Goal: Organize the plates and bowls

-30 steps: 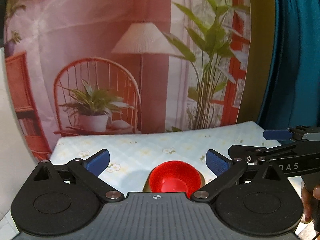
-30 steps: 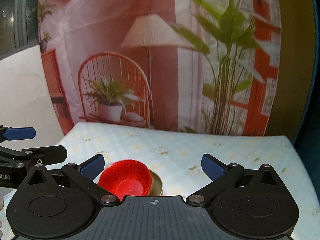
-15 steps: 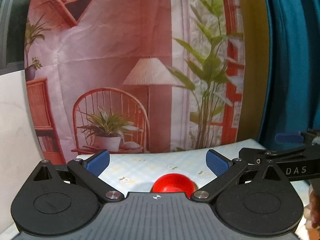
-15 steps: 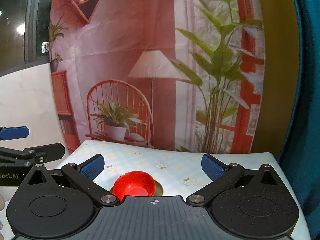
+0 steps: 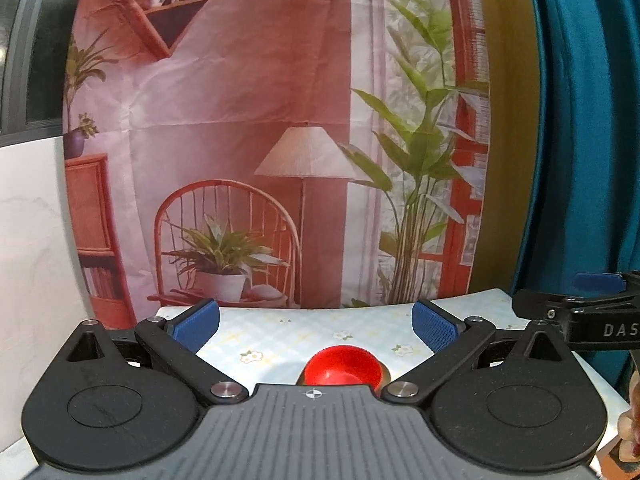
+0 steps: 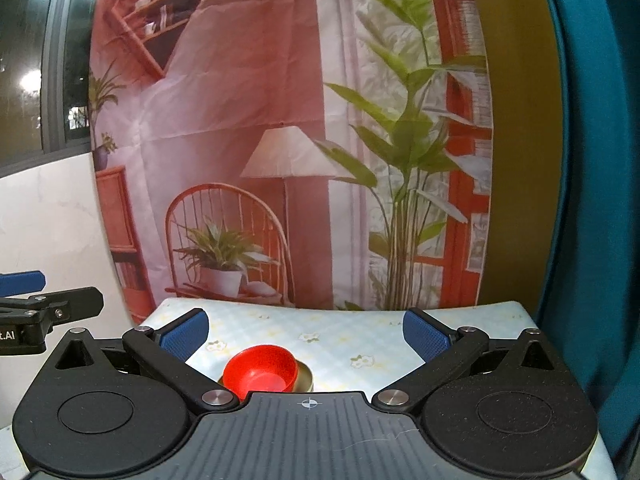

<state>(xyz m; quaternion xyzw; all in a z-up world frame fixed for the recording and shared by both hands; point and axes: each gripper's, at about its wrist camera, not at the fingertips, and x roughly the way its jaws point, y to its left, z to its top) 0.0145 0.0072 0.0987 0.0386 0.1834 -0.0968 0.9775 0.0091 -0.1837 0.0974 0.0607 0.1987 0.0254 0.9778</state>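
A red bowl (image 5: 341, 367) sits inside a gold dish (image 6: 305, 377) on the flowered tablecloth (image 6: 340, 340); it also shows in the right wrist view (image 6: 261, 369). The dish shows only as a thin rim. My left gripper (image 5: 316, 322) is open and empty, held back from and above the bowl. My right gripper (image 6: 304, 330) is open and empty, also back from the bowl, which lies left of its centre. Each gripper's body hides the near part of the bowl and table.
A printed backdrop (image 5: 280, 140) of a chair, lamp and plants hangs behind the table. A teal curtain (image 6: 592, 200) hangs at the right. A white wall (image 5: 36, 240) stands at the left. The right gripper's arm (image 5: 580, 312) shows at the left view's right edge.
Both grippers have drawn back and tilted up from the table. The red bowl looks smaller and lower in both views. Both stay open.
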